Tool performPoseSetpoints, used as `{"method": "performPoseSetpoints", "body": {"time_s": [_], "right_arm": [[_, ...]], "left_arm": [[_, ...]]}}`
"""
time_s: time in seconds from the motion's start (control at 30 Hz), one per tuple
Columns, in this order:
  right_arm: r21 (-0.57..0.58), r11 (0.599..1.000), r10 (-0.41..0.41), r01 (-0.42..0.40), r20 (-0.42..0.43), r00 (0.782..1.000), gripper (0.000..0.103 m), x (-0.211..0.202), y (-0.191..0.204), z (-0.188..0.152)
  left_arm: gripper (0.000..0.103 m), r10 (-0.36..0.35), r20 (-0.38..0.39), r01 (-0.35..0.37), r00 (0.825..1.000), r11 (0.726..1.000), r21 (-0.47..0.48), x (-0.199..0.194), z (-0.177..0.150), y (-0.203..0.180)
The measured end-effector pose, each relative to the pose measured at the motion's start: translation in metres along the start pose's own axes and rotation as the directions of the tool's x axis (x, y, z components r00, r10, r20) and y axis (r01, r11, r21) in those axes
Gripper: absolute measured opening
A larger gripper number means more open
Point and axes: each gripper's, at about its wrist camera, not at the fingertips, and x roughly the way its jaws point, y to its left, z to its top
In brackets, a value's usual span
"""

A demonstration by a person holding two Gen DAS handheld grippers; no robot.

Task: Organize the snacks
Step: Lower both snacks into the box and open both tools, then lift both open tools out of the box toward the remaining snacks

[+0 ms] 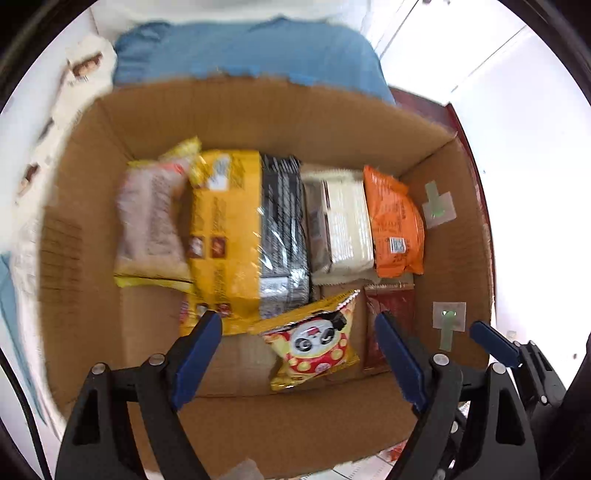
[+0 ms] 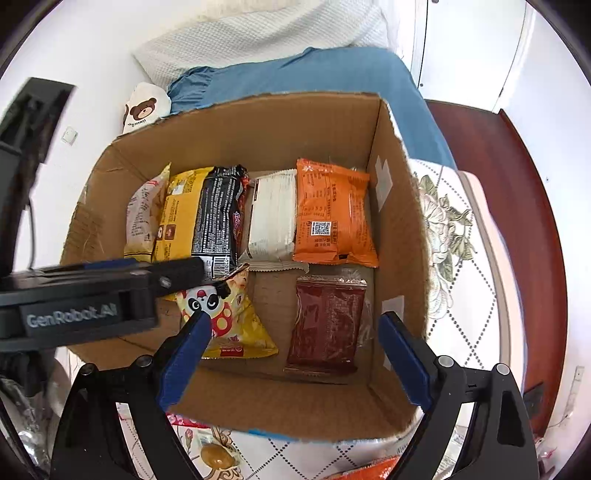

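Observation:
An open cardboard box (image 1: pixel 258 114) (image 2: pixel 258 129) holds a back row of snacks: a pale packet (image 2: pixel 142 218), a yellow and black packet (image 1: pixel 229 229) (image 2: pixel 199 221), a white packet (image 2: pixel 273 218) and an orange packet (image 1: pixel 395 229) (image 2: pixel 332 214). In front of the row lie a yellow panda packet (image 1: pixel 314 339) (image 2: pixel 229 321) and a dark red packet (image 1: pixel 399 299) (image 2: pixel 325 325). My left gripper (image 1: pixel 297 321) hangs open over the panda packet, its pads clear of it. My right gripper (image 2: pixel 295 319) stands open above the dark red packet, holding nothing.
The box stands on a quilted floral bedcover (image 2: pixel 450 229), with a blue cloth (image 2: pixel 295 74) and a white pillow (image 2: pixel 258 33) behind it. A bear-print item (image 2: pixel 142 107) lies at the back left. Loose snacks (image 2: pixel 218 454) sit before the box. A dark wooden edge (image 2: pixel 517 184) runs along the right.

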Motion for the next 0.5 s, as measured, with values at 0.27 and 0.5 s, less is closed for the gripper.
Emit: {"method": "performPoseSetpoints", "body": {"time_s": [0.27,0.5], "right_arm": [[-0.019,0.998,-0.063,0.066,0.112,0.992,0.094,-0.046,0.003,-0.023],[-0.004,0.997,-0.080,0.083,0.210,0.974,0.094,-0.088,0.003,-0.048]], "left_arm": [[0.084,0.050,0.195,-0.054,0.980,0.998,0.016,-0.053,-0.026,0.004],[0.084,0.071,0.310,-0.083,0.948,0.996,0.025,-0.089,-0.062,0.005]]}}
